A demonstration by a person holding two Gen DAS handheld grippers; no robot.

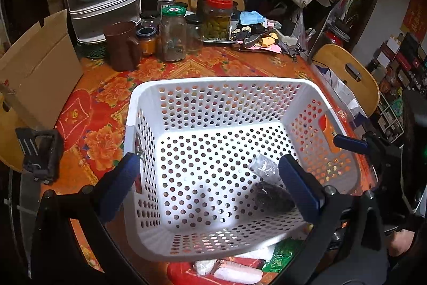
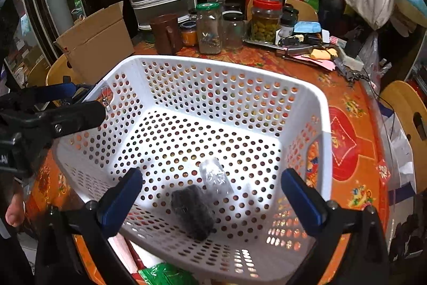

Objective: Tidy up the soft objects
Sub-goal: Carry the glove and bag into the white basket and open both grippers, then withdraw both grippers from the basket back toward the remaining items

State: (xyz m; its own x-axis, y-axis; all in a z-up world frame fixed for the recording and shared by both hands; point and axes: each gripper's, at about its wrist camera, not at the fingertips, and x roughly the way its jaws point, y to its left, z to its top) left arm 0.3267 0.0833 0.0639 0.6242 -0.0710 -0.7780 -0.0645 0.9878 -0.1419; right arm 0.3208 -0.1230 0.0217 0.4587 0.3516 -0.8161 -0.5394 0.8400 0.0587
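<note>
- My left gripper (image 1: 213,184) hung over the white perforated basket (image 1: 138,98), blue pads spread as wide as they went and nothing between them
- My right gripper (image 2: 213,198) stood the same way above the basket's near side — jaws fully apart, gripping nothing
- On the basket floor lay the one soft thing already in: a dark, fuzzy bundle (image 2: 192,213) in a clear plastic wrapper whose empty end (image 2: 214,174) stuck out towards the far wall; it rested close to the near wall, touched by neither tool
- The basket sat on a round table under an orange and red flowered cloth (image 1: 106,87)
- Against the basket's near edge lay a white packet (image 1: 234,270) and a green packet (image 1: 283,257), both outside it
- Beyond the basket stood a brown mug (image 1: 121,44), a green-lidded jar (image 1: 173,34) and a red-lidded jar of green pickles (image 1: 217,18), well apart from it
- A cardboard box (image 2: 93,42) stood at the table's left edge
</note>
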